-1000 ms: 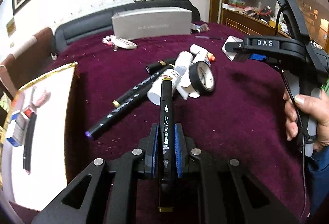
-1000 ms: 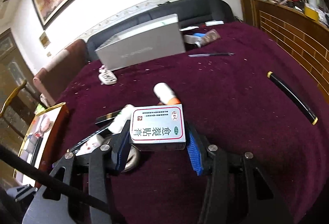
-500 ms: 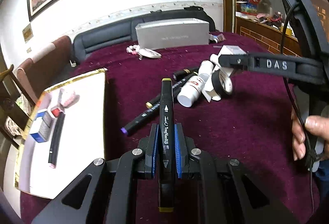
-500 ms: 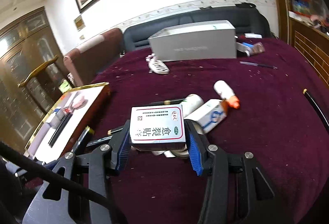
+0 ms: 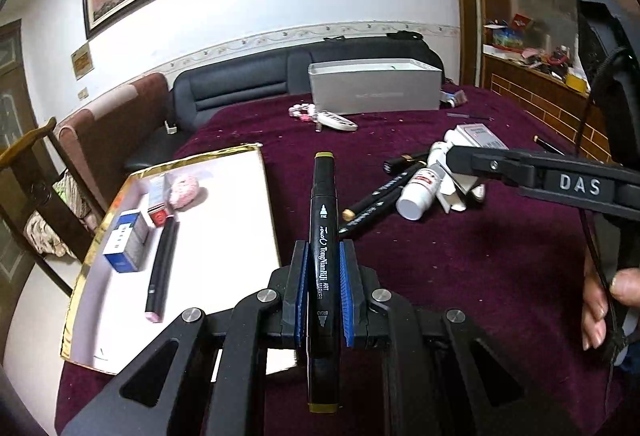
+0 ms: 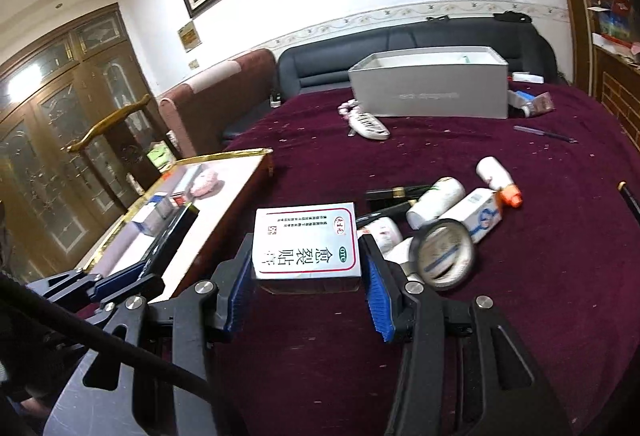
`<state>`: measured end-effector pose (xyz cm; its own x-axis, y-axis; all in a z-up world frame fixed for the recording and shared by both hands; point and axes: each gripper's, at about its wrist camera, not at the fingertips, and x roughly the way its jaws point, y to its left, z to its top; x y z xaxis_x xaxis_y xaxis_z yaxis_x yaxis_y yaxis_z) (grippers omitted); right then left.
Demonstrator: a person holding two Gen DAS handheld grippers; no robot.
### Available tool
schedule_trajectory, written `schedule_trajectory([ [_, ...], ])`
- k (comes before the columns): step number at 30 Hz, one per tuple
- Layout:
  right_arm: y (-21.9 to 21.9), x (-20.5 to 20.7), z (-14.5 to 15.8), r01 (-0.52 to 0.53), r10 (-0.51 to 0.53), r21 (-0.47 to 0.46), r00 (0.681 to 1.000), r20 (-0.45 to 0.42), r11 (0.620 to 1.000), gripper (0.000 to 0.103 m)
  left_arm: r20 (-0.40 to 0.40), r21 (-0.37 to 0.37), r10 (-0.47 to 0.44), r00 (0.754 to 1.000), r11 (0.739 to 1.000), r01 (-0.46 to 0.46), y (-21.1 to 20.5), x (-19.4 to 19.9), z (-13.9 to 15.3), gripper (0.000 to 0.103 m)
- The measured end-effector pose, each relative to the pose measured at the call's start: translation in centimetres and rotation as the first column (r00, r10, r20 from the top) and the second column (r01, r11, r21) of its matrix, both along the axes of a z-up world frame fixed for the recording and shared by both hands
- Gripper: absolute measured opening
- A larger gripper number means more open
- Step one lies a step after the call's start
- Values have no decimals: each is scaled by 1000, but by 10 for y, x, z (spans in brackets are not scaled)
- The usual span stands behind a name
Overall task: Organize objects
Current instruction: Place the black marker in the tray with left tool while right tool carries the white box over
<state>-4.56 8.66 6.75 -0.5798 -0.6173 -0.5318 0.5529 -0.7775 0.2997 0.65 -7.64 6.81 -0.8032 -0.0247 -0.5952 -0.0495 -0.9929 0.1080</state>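
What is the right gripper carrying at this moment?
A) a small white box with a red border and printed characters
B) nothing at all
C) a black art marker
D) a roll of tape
A: in the right wrist view the right gripper is closed on the sides of the small white box, while the black art marker sits in the left gripper.

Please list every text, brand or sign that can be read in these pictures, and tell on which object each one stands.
"Touch", "TongNianRUI ART MARKER", "FINE", "BROAD": on the black marker held in the left gripper.
"DAS": on the right gripper's arm.
"愈裂贴膏" and "OTC": on the white box held in the right gripper; its small lines are too small to read.
Grey box, blue carton, bottle labels: too blurred to read.
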Motion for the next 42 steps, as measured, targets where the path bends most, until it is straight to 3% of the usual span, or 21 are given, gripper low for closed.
schedule_trajectory([
  [26,-94,14,7,-162,161,47,987,20,986,48,10,75,132,991,988,-132,-75,1,-11,11],
  [42,-148,6,8,-235,233,94,972,31,968,48,40,61,197,980,978,-199,-105,-9,-21,11],
])
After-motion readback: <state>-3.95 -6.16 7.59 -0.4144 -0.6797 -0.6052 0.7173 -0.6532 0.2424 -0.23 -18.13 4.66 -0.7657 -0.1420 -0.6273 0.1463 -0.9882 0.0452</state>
